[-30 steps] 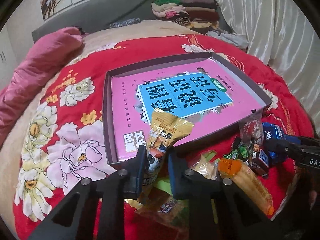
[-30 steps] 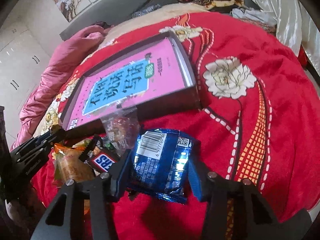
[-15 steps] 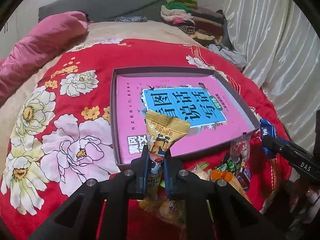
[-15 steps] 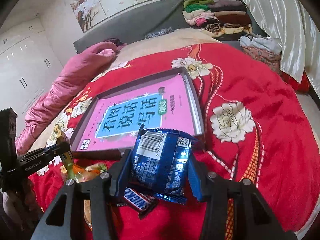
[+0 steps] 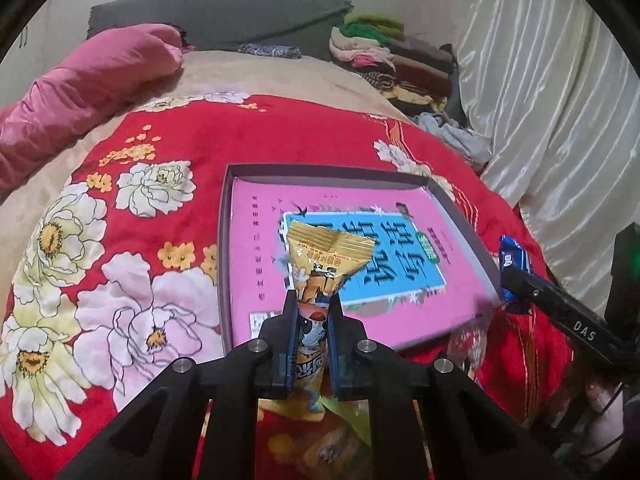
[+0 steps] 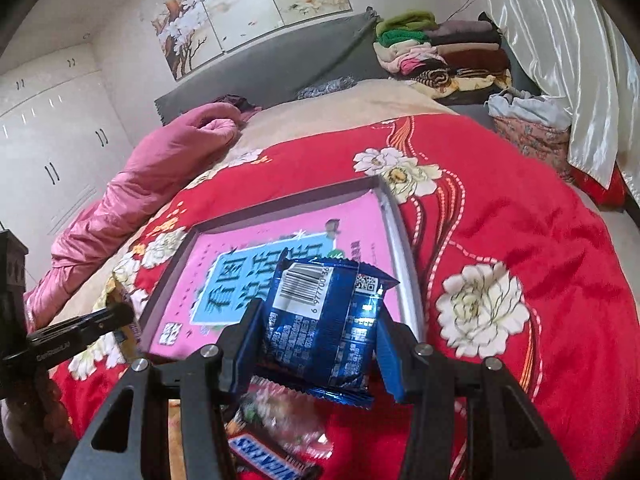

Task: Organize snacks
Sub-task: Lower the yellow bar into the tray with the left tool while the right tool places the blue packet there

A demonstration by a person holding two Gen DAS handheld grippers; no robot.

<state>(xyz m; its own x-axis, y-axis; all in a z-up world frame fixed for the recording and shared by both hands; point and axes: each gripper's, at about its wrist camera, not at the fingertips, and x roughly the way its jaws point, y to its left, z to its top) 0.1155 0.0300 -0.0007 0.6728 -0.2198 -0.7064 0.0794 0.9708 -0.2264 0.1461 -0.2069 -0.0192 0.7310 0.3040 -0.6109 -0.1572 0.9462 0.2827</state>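
Observation:
My left gripper (image 5: 313, 308) is shut on a tall yellow snack packet (image 5: 322, 268), held upright over the near edge of a shallow dark tray (image 5: 222, 240) lined with a pink and blue printed sheet. My right gripper (image 6: 316, 320) is shut on a blue foil snack pack (image 6: 324, 320) with a barcode, lifted over the tray's (image 6: 404, 240) near right corner. In the left wrist view the right gripper's fingers (image 5: 560, 316) and the blue pack (image 5: 514, 258) show at the right. Below the blue pack lie a Snickers bar (image 6: 264, 454) and a clear candy bag (image 6: 280, 412).
The tray rests on a red flowered quilt (image 5: 132, 248) on a bed. A pink duvet (image 5: 80, 80) lies at the far left, folded clothes (image 6: 440, 52) at the headboard, white curtains (image 5: 560, 80) on the right. More loose wrappers (image 5: 332, 432) sit under my left gripper.
Both grippers have lifted with their packets and come in over the tray's near edge. The snack pile has dropped lower in both views. The left jaws pinched tighter on the yellow packet.

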